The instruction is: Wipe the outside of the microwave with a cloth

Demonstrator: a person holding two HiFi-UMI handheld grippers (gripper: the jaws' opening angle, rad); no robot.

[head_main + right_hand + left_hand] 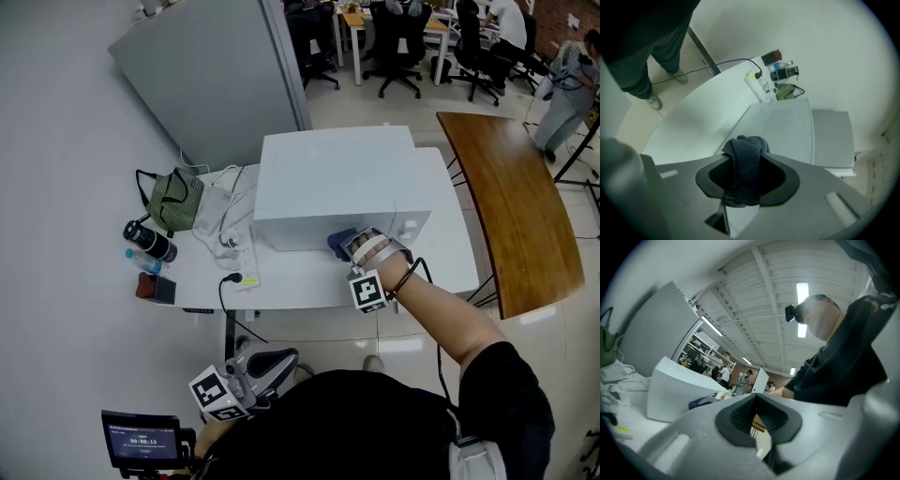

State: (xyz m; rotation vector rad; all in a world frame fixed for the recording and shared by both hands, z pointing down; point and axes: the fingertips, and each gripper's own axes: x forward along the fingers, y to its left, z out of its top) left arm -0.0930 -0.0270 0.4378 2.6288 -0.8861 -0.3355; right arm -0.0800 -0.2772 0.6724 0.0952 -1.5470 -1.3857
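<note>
The white microwave (342, 183) stands on a white table (309, 277). My right gripper (349, 246) is shut on a dark blue cloth (339, 242) and holds it against the microwave's front face near its lower edge. In the right gripper view the bunched cloth (745, 161) fills the jaws, with the microwave (787, 131) just beyond. My left gripper (281, 361) hangs low by the person's body, off the table, its jaws closed with nothing between them. From the left gripper view the microwave (677, 390) appears at the left.
On the table's left lie a green pouch (174, 199), a dark bottle (148, 242), a red-and-black object (155, 287) and a power strip with cables (239, 253). A brown wooden table (511, 211) stands at the right. A grey partition (216, 75) rises behind.
</note>
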